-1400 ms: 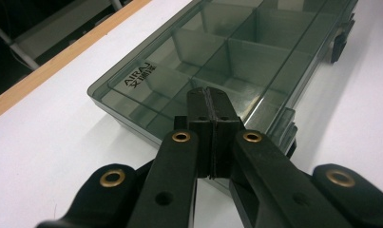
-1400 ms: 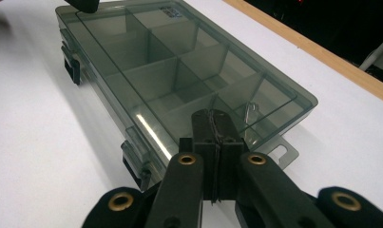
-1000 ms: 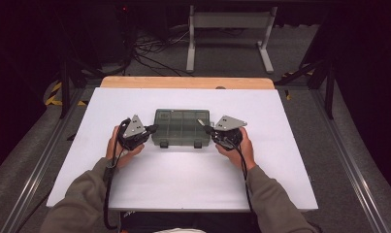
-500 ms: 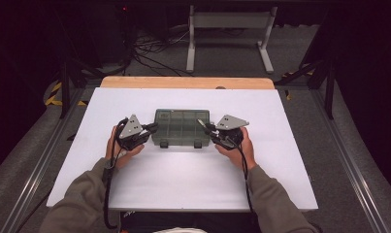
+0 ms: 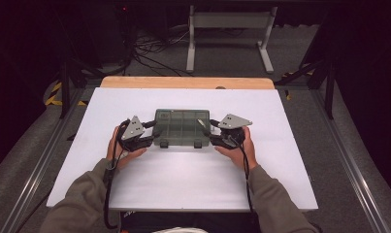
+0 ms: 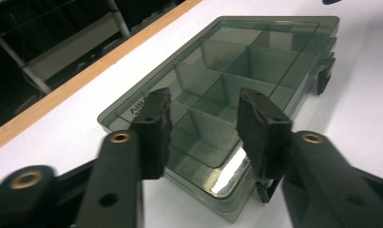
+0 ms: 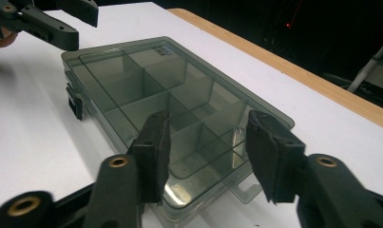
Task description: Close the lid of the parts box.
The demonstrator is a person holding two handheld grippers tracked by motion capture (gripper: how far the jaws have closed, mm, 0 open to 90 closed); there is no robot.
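Both grippers are closing in on the box's ends since a second ago. The left gripper [image 5: 147, 132] and right gripper [image 5: 213, 131] are spread, flanking the closed plastic box [image 5: 179, 127] mid-table [image 5: 183, 179]; gripping remains undone, latches shut.

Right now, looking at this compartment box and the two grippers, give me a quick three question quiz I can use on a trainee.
1. True or false: the lid of the compartment box is shut.
2. Where does the left gripper sit relative to the box? A) at its left end B) on top of its middle C) far away at the table edge
3. Fill in: the two latches are on the box side facing the ____.

Key
1. True; the clear lid lies flat over the dividers.
2. A; the right gripper mirrors it at the other end, both with jaws open.
3. Person.
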